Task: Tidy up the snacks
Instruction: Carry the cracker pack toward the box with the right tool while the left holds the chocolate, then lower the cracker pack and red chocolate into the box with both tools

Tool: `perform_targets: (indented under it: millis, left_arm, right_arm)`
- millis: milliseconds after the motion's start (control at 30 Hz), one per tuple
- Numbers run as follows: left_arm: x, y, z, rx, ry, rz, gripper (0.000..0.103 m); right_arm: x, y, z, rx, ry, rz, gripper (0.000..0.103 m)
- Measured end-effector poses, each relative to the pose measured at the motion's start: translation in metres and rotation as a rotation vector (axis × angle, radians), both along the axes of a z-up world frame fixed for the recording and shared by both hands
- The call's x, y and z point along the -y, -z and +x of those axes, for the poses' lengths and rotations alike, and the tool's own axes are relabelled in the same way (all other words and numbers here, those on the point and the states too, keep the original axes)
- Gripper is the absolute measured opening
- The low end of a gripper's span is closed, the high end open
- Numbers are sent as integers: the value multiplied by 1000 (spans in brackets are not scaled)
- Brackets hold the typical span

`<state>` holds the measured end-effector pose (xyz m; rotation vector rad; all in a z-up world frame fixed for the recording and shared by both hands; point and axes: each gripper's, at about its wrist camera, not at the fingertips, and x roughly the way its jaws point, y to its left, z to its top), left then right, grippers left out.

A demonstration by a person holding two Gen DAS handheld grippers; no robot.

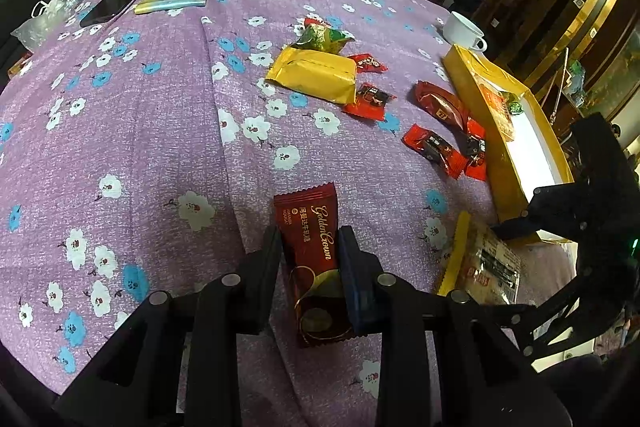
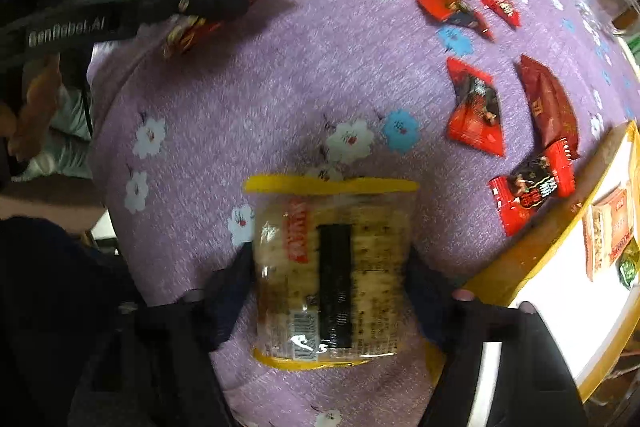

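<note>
cracker pack (image 2: 328,267) lies flat, lengthwise along gripper (image 2: 330,291).

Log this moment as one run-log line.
left gripper: shut on dark red Golden Crown bar | right gripper: open, straddling cracker pack | yellow box: two snacks inside

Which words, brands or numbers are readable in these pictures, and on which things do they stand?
"Golden Crown": dark red wrapper held in the left gripper.
"GenRobot.AI": side of the left gripper, in the right wrist view.
Cracker packet: red label and barcode blurred.
Small red candy wrappers: print too small.
</note>
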<state>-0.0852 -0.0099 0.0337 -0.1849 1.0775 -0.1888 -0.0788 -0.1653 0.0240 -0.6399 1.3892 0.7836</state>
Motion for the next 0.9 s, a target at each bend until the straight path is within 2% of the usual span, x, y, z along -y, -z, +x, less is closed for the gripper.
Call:
perform_targets:
  millis: [200,600,733,900]
  left_arm:
    - [-2,1,2,-3,4,-6,26]
    - [2,-6,5,13,39,-10,26]
    - [7,-10,7,21,58,-10,26]
    - [20,-15,12,31,95,-9,26]
  right_arm:
    - [3,-8,7,-4,91,69,70]
    - [37,-45,19,-21,379,364,70]
    - [44,-53,15,-15,441,420,70]
    - [53,-54,12,-1,500,445,70]
